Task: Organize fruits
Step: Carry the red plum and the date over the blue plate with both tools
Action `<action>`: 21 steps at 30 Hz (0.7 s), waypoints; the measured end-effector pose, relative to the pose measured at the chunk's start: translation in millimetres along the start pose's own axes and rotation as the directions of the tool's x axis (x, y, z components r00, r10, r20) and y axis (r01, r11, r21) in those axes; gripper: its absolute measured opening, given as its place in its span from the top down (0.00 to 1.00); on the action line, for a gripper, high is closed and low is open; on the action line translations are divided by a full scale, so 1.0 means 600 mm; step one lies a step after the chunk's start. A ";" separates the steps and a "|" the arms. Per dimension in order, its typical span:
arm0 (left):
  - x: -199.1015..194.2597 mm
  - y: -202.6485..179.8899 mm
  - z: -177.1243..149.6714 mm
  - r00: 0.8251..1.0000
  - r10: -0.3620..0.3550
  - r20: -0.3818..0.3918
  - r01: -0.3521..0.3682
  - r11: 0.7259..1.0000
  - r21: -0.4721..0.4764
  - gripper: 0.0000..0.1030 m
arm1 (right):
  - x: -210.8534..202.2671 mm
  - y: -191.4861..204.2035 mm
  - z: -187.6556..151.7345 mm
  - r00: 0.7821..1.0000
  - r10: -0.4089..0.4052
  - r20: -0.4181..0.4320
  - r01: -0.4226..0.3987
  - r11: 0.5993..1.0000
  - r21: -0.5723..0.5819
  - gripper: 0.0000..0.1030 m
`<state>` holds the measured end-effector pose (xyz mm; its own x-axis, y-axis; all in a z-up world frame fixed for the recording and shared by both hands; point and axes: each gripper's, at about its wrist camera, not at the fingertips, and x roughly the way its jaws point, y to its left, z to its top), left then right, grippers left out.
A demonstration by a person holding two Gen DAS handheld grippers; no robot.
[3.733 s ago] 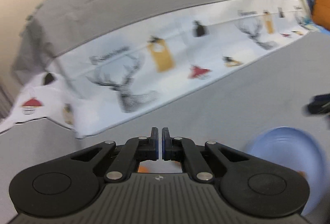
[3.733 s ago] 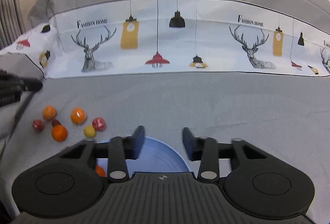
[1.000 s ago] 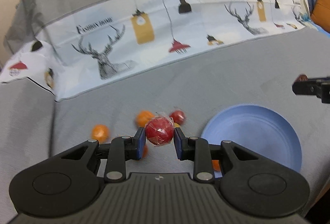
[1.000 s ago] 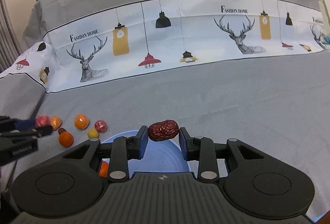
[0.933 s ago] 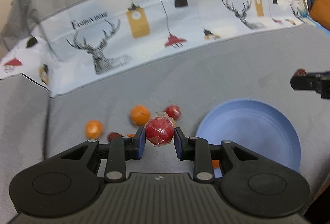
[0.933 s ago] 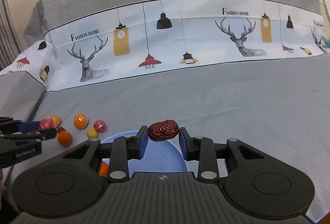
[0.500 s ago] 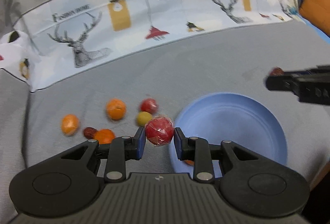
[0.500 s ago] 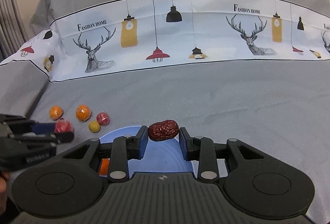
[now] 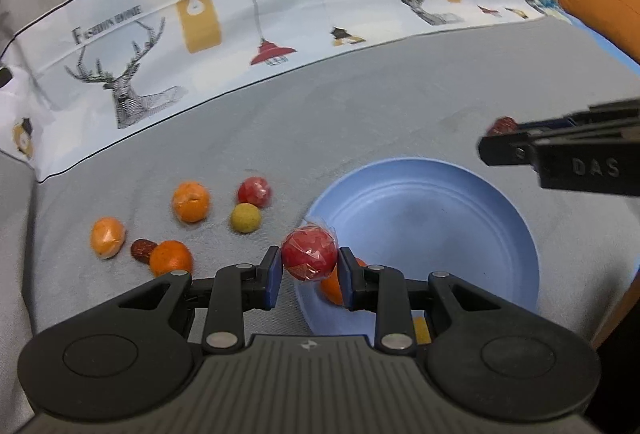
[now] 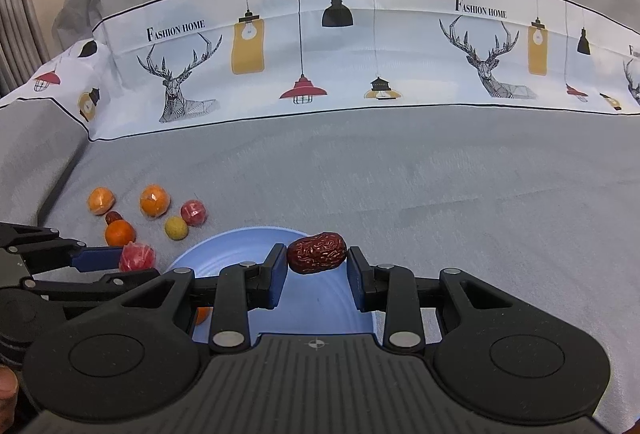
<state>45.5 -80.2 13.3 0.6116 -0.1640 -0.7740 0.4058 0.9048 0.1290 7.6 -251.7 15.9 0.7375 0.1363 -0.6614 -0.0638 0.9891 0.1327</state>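
Note:
My left gripper is shut on a red wrapped ball fruit, held over the near left rim of the blue plate. An orange lies in the plate behind the right finger. My right gripper is shut on a wrinkled red date above the same blue plate. In the right wrist view the left gripper comes in from the left with its red ball. Loose fruits lie left of the plate: oranges, a yellow ball, a red ball.
Everything rests on a grey bedcover with a white deer-and-lamp printed band behind. A dark date lies among the loose oranges. An orange cushion is at the far right. A fingertip shows at the lower left.
My left gripper has carried the red ball rightward and down, from over the loose fruits to the plate's left rim. The right gripper holds its date nearly still above the plate.

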 end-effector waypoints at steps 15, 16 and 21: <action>0.001 -0.048 -0.010 0.998 -0.060 0.031 0.055 0.988 0.144 0.68 | 0.009 0.004 -0.006 1.000 -0.007 -0.030 0.007 1.000 -0.012 0.67; 0.001 -0.048 -0.010 0.998 -0.061 0.032 0.056 0.988 0.144 0.68 | 0.009 0.005 -0.007 1.000 -0.006 -0.031 0.006 1.000 -0.013 0.67; 0.001 -0.049 -0.010 0.997 -0.064 0.037 0.058 0.988 0.143 0.68 | 0.012 0.007 -0.007 0.999 -0.001 -0.041 0.000 1.000 -0.015 0.67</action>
<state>30.2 -104.5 5.4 0.6092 -0.2357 -0.7572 0.5335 0.8283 0.1713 9.8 -246.4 8.4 0.7095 0.1377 -0.6911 -0.0737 0.9898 0.1216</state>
